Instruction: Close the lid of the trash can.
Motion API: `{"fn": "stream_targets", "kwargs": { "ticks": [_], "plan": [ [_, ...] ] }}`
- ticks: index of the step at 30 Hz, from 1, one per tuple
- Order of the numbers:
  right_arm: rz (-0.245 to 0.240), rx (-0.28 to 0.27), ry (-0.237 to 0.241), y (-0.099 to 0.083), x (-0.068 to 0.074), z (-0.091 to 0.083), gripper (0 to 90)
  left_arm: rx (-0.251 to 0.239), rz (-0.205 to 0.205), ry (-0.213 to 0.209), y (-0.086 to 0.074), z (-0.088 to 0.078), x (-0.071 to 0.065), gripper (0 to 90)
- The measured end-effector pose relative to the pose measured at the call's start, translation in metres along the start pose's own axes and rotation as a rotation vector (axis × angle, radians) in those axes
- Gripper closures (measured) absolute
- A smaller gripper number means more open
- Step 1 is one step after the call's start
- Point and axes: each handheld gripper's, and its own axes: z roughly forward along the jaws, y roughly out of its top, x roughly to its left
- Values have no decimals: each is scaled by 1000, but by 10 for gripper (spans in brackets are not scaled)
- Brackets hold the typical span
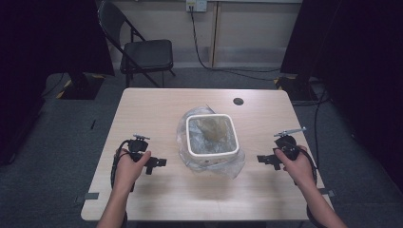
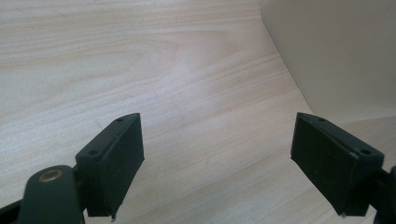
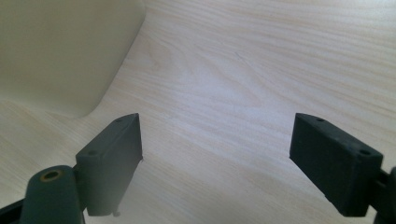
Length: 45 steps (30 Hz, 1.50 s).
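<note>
Both black two-jaw grippers, left gripper (image 1: 159,163) and right gripper (image 1: 262,159), rest on the pale wooden table (image 1: 152,109) with jaws wide apart and empty. Between them, mid-table, stands the white square plastic bin (image 1: 212,151) lined with a thin clear plastic bag (image 1: 236,164). Bin likely light and stiff; film probably soft, slippery, best pinched at its loose skirt.

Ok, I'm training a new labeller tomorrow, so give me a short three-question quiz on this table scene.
1. True or false: the left gripper holds the clear plastic bag.
2. What lines the white square bin?
A. a towel
B. the clear plastic bag
C. foil
3. How do the right gripper's jaws stand?

Key:
1. False; it sits apart from the bag, jaws open.
2. B.
3. Open, nothing between them, over the bare wooden table.
</note>
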Motion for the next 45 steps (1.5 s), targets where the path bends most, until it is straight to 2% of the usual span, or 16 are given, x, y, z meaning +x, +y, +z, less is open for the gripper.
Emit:
{"fn": "stream_targets", "kwargs": {
  "ticks": [34,42,45],
  "plan": [
    [48,14,-9,-28,-21,7,160,15,-3,14,-18,5,17,167],
    [48,17,-14,-36,-25,9,160,17,-2,32,-24,5,19,167],
    [48,11,-18,-39,-26,9,160,26,11,49,-25,5,20,167]
  ]
}}
